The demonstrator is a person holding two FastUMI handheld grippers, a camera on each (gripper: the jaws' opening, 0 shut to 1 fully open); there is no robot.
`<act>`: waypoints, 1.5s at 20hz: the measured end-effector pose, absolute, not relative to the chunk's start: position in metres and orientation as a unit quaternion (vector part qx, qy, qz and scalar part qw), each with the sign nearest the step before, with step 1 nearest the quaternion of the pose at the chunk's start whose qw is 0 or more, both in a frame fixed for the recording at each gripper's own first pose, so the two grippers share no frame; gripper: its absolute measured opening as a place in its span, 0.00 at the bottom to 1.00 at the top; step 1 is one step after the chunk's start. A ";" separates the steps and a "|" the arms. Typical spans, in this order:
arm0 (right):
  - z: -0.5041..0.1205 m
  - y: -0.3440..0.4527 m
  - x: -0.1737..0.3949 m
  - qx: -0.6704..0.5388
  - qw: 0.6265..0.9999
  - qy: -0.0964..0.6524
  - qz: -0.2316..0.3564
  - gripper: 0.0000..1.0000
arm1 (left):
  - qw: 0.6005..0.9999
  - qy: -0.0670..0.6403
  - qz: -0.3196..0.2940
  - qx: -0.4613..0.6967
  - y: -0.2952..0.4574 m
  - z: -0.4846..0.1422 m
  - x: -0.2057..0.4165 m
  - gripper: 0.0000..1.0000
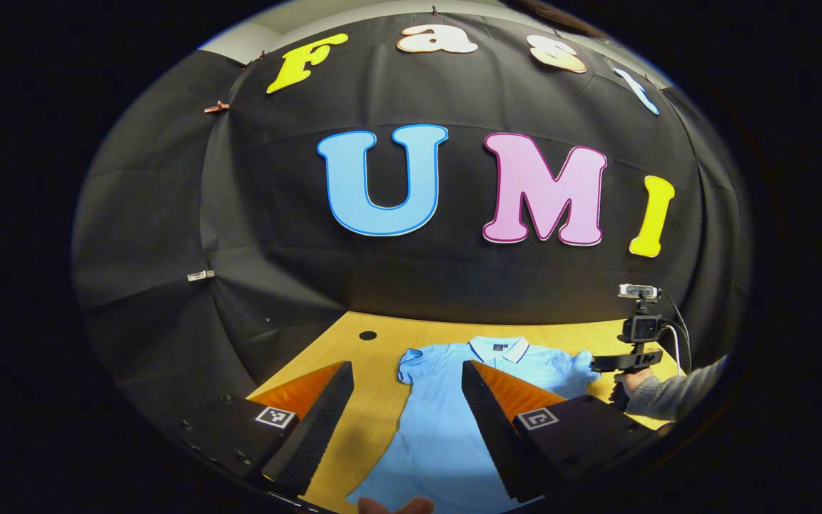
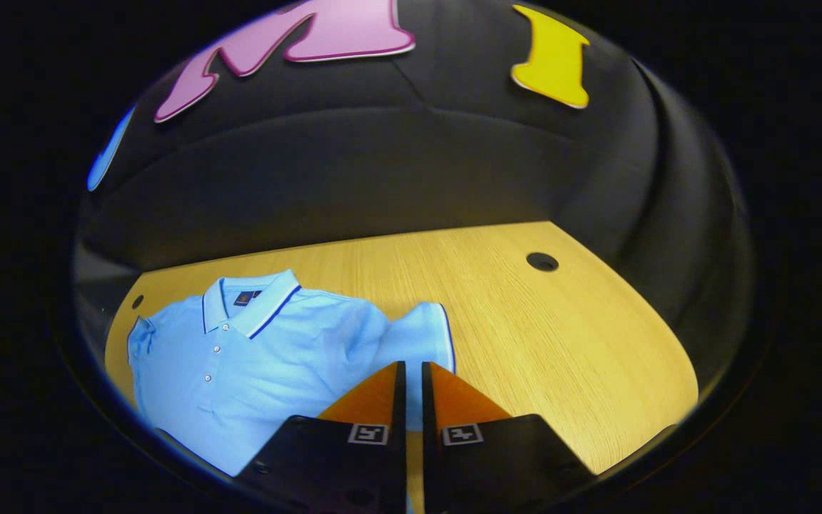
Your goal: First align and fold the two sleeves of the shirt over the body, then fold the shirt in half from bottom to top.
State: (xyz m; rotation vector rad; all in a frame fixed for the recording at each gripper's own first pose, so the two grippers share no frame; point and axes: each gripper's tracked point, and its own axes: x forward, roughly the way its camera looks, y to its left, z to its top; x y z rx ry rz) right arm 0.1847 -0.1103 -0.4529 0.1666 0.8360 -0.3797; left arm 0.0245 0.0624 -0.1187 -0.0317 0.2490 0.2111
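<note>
In the left gripper view the blue shirt (image 1: 447, 428) lies flat on the wooden tabletop (image 1: 375, 400), its collar (image 1: 498, 349) toward the far edge by the black wall; the left gripper (image 1: 407, 378) hangs above the shirt's left side with its two fingers spread wide and nothing between them; the right gripper (image 1: 625, 360) sits near the right edge, held by a hand (image 1: 628, 382), just at the shirt's right sleeve. In the right gripper view the right gripper (image 2: 411, 368) has its fingers almost pressed together with just a thin gap, right at the right sleeve (image 2: 422, 332), which is bunched up near the middle of the tabletop (image 2: 561, 343); I cannot tell if any cloth is caught there. If the pinch is thin, the sleeve may slip out when lifted; if it grabs too much, the body may drag along and wrinkle, so the fold goes crooked.
</note>
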 end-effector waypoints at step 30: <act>-0.442 0.003 0.244 0.083 0.919 0.383 -0.046 0.04 | 0.983 0.123 0.137 -0.012 0.102 -0.123 0.018 0.97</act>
